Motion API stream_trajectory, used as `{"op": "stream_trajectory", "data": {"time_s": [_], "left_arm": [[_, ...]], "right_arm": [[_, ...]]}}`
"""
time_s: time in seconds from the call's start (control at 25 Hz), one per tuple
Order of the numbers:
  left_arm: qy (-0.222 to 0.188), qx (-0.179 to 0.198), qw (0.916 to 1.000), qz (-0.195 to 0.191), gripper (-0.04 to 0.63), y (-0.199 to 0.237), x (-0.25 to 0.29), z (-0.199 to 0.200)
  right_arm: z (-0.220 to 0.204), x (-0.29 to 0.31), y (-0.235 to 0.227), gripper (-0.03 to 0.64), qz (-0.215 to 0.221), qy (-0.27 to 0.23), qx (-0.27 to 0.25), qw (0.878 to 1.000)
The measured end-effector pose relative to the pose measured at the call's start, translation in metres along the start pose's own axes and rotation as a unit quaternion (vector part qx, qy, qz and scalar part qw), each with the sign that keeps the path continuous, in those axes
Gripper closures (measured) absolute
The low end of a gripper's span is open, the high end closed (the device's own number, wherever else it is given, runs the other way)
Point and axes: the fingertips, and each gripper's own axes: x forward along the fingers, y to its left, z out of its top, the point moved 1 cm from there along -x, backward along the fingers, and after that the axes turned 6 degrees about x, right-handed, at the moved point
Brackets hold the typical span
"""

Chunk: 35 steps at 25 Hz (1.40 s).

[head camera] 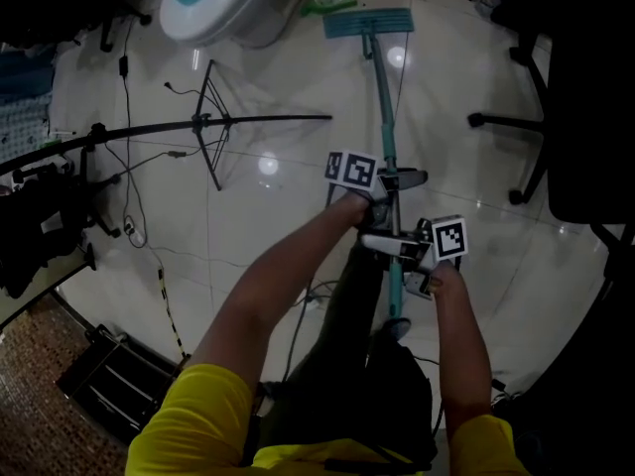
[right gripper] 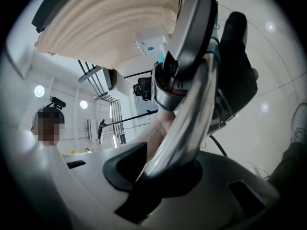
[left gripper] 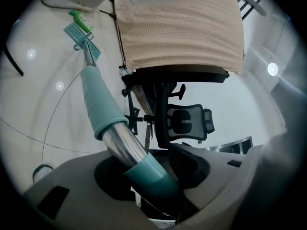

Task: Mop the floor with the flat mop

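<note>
The left gripper point(left gripper: 153, 170) is clenched on the mop handle point(left gripper: 120, 138), its jaws pressing the teal sleeve just below a bare chrome stretch. The right gripper point(right gripper: 163, 167) grasps the same handle nearer the person, on chrome. Its own view shows the left gripper further along the pole. In the head view both grippers cross the handle from opposite sides, close together.

From the jaws the handle runs away from the person and down to the teal mop head point(head camera: 367, 21), which lies flat on the pale tiled floor point(head camera: 278, 221). A green bottle point(head camera: 329, 3) lies just beside the head's left end, near a white-and-teal rounded object point(head camera: 213, 3). A black stand point(head camera: 213, 117) stretches across the floor left of the handle, with cables point(head camera: 164, 286) nearby. An office chair's base point(head camera: 506, 120) stands to the right, apart from the handle.
</note>
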Motion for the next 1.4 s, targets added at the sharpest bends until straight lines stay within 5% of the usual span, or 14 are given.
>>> {"op": "stream_trajectory", "data": {"time_s": [0.24,0.68,0.84,1.08,1.4], "left_arm": [[-0.021,-0.013,0.9996,-0.013,0.391,-0.013,0.0,-0.032],[-0.01,-0.084,0.9964,-0.009,0.388,-0.096,-0.006,-0.284],[-0.01,-0.11,0.9938,-0.001,0.385,-0.133,-0.006,-0.337],[0.0,-0.113,0.9936,0.001,0.382,-0.203,-0.011,-0.361],[-0.01,-0.091,0.9958,0.008,0.394,-0.28,-0.028,-0.309]], "right_arm": [[-0.038,-0.006,0.005,0.519,0.006,0.011,0.0,1.0],[-0.29,-0.054,0.014,0.497,-0.011,0.048,0.06,0.997],[-0.347,-0.071,0.035,0.489,-0.024,0.056,0.089,0.994],[-0.398,-0.07,0.094,0.486,-0.039,0.093,0.099,0.99],[-0.388,-0.054,0.179,0.488,-0.051,0.114,0.067,0.99]]}}
